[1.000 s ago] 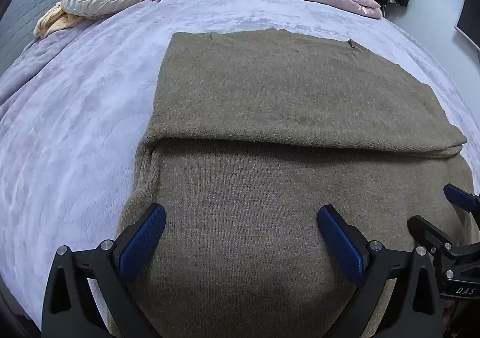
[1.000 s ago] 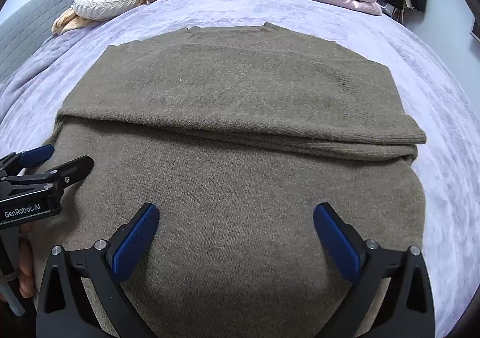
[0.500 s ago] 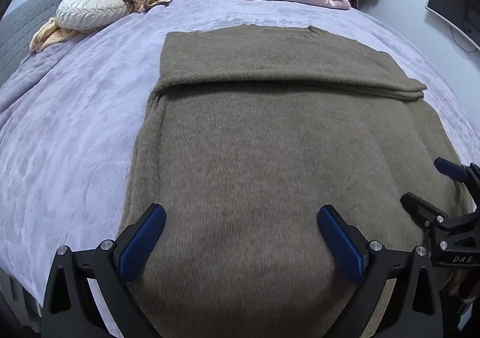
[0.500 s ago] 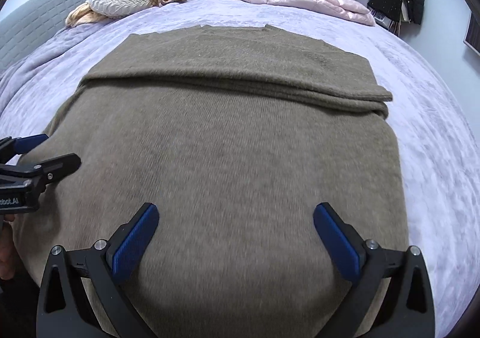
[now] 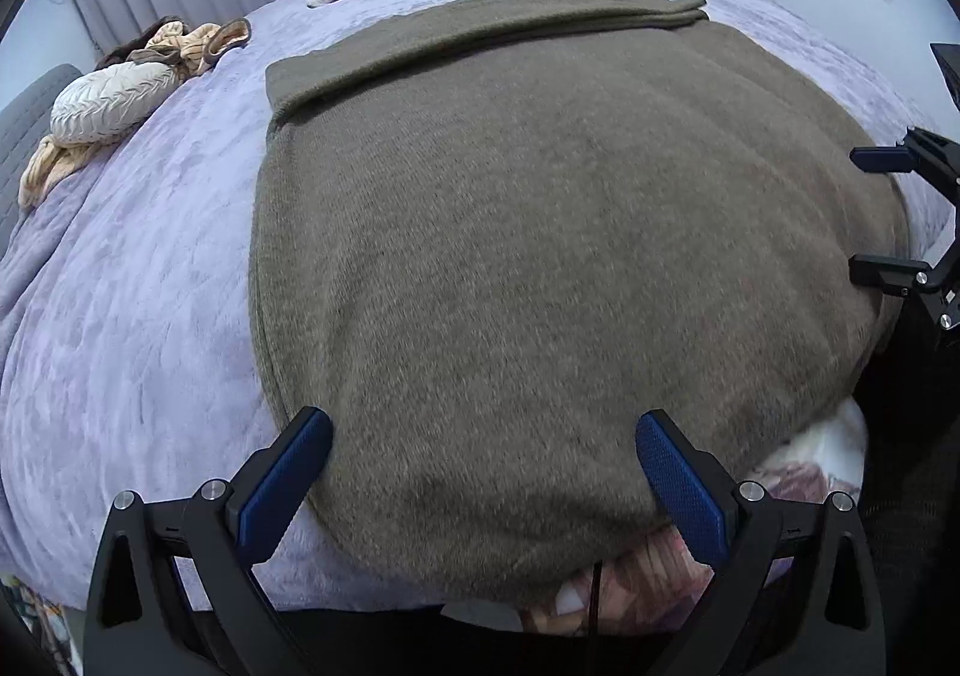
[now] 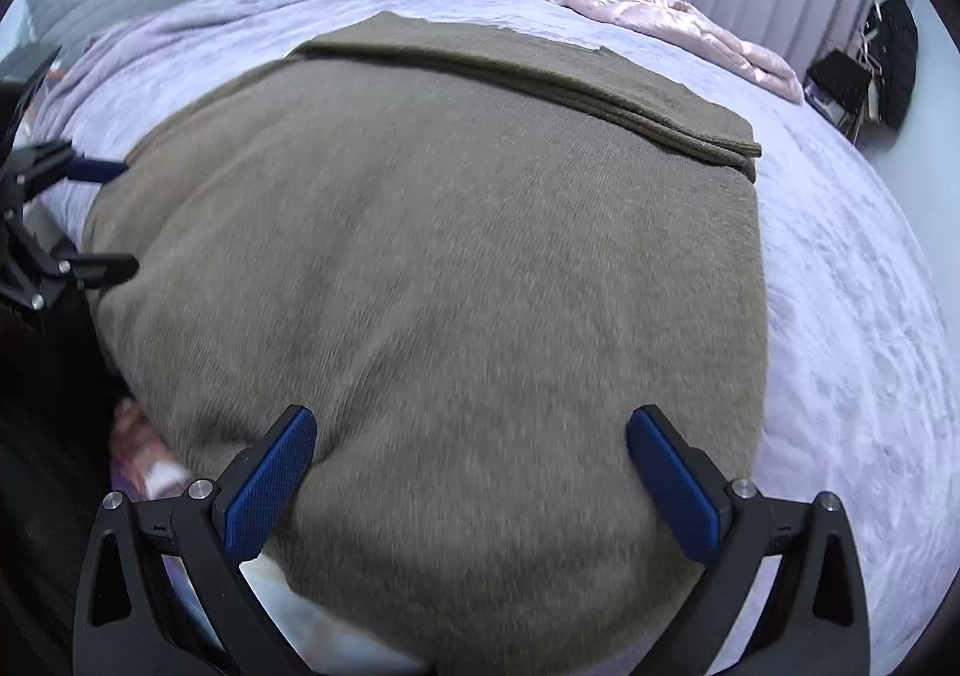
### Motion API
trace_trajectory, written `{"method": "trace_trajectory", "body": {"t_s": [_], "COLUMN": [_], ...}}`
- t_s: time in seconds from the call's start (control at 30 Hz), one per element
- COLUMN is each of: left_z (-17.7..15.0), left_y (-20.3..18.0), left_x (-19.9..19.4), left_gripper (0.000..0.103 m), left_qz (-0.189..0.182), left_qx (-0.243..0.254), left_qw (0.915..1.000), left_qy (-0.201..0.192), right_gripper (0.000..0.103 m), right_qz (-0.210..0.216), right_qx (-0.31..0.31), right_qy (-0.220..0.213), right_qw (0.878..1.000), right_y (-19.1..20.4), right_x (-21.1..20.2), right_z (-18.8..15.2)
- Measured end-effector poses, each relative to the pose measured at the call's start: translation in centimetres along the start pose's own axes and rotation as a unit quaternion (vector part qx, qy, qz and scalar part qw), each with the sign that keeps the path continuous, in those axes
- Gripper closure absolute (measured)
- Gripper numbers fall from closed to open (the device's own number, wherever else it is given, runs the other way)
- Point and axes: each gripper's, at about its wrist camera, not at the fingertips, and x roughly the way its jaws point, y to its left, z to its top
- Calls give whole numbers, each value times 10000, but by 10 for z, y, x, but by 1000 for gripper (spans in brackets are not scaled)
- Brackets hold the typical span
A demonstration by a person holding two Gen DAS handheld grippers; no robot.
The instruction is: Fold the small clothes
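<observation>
Sweater [image 5: 540,232] lies flat at the bed's [image 5: 132,280] near edge, sleeves folded across its far end. Both viewpoints have pulled back to the hem since a second ago, suggesting a bottom-up fold next. Left gripper [image 5: 480,472] and right gripper [image 6: 471,472] gape wide, holding nothing. Pink garment [image 6: 690,28] and pillow [image 5: 111,97] lie well apart at the far edge; nothing obstructs.

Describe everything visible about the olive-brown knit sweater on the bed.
The sweater is an olive-brown, fuzzy fine knit, spread flat on the lavender bedspread. Its far part is folded over into a layered band across the top. The near hem hangs slightly past the bed's edge. Both claws, left and right, are open, straddling the near hem without gripping it.
</observation>
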Motion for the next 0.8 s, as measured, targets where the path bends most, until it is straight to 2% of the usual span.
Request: {"method": "trace_trajectory", "body": {"t_s": [0.1,0.17,0.27,0.33,0.5,0.57,0.67,0.73,0.8], "left_z": [-13,-21,-28,-30,-32,-33,-32,-31,-29], "left_y": [6,19,43,49,46,46,43,39,32], "left_x": [-8,-7,6,6,9,13,18,16,12], "left_gripper": [2,2,2,2,2,2,2,2,2], "left_qz": [-242,-443,-923,-1148,-1374,-1451,-1594,-1823,-1790], "left_qx": [-73,-396,-1132,-1387,-1467,-1531,-1625,-1628,-1516], "left_qw": [9997,9981,9880,9825,9777,9751,9704,9666,9696], "left_qy": [73,184,507,483,608,683,809,768,695], "right_gripper": [0,0,0,0,0,0,0,1,4], "right_qz": [-337,-345,-139,-16,162,444,785,931,1046], "right_qx": [-625,-668,-140,264,1216,1530,1684,1591,1558], "right_qy": [177,188,143,91,290,152,4,-48,-142], "right_qw": [9973,9970,9997,9996,9920,9871,9826,9829,9821], "right_y": [15,16,1,-11,-42,-49,-49,-44,-43], "right_x": [-6,-13,-20,-24,-21,-24,-20,-20,-23], "right_z": [-15,-25,-31,-33,-42,-46,-52,-51,-50]}}
